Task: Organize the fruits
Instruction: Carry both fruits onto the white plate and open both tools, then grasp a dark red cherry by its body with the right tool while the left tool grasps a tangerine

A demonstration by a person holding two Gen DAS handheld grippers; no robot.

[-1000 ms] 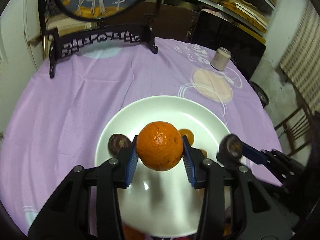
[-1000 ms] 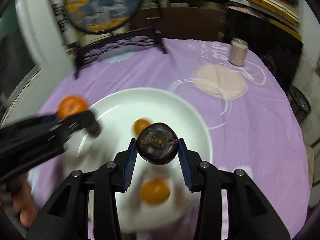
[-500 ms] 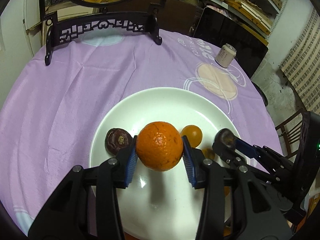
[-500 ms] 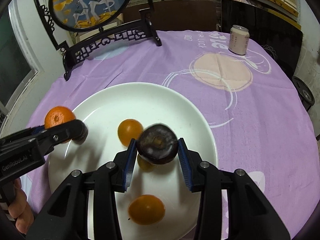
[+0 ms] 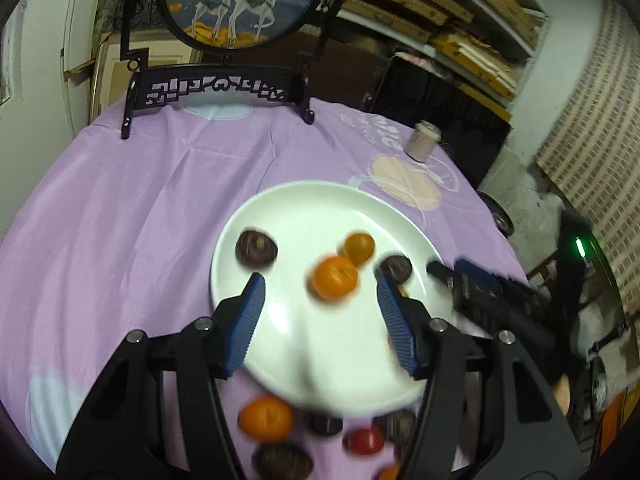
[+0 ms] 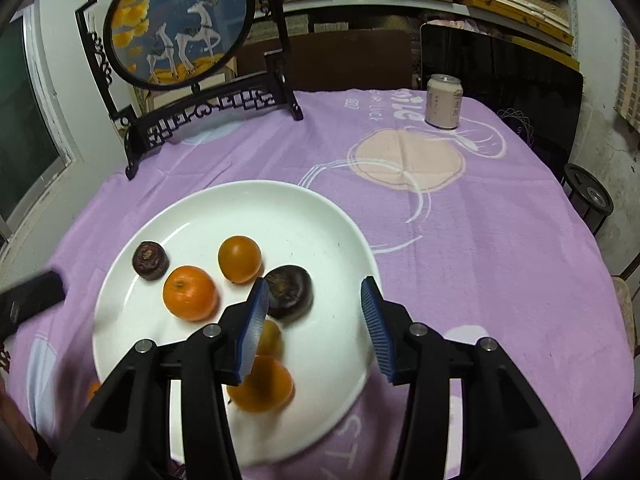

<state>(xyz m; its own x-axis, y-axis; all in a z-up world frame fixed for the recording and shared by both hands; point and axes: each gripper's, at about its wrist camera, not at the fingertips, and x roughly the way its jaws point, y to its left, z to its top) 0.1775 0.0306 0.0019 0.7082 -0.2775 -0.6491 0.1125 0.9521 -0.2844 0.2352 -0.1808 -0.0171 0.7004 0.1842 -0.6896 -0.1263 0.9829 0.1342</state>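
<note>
A white plate point(image 5: 320, 208) point(image 6: 320, 216) lies on the purple cloth. On it sit an orange point(image 5: 334, 277) point(image 6: 190, 293), a small yellow-orange fruit point(image 5: 359, 247) point(image 6: 239, 258), a dark purple fruit point(image 5: 256, 248) point(image 6: 150, 260) and another dark fruit point(image 5: 396, 267) point(image 6: 289, 292). More orange fruits point(image 6: 262, 388) lie on the near part of the plate. My left gripper point(image 5: 320, 322) is open and empty above the plate. My right gripper point(image 6: 314, 326) is open and empty above the plate's right part.
Loose fruits lie on the cloth before the plate: an orange point(image 5: 266, 418), a red one point(image 5: 364, 440) and dark ones point(image 5: 282, 460). A framed deer screen on a black stand point(image 6: 192, 56) is at the back. A can point(image 6: 443, 100) stands far right.
Both grippers have opened. The left one let go of the orange and the right one let go of the dark fruit; both fruits now lie on the plate. Both grippers pulled back.
</note>
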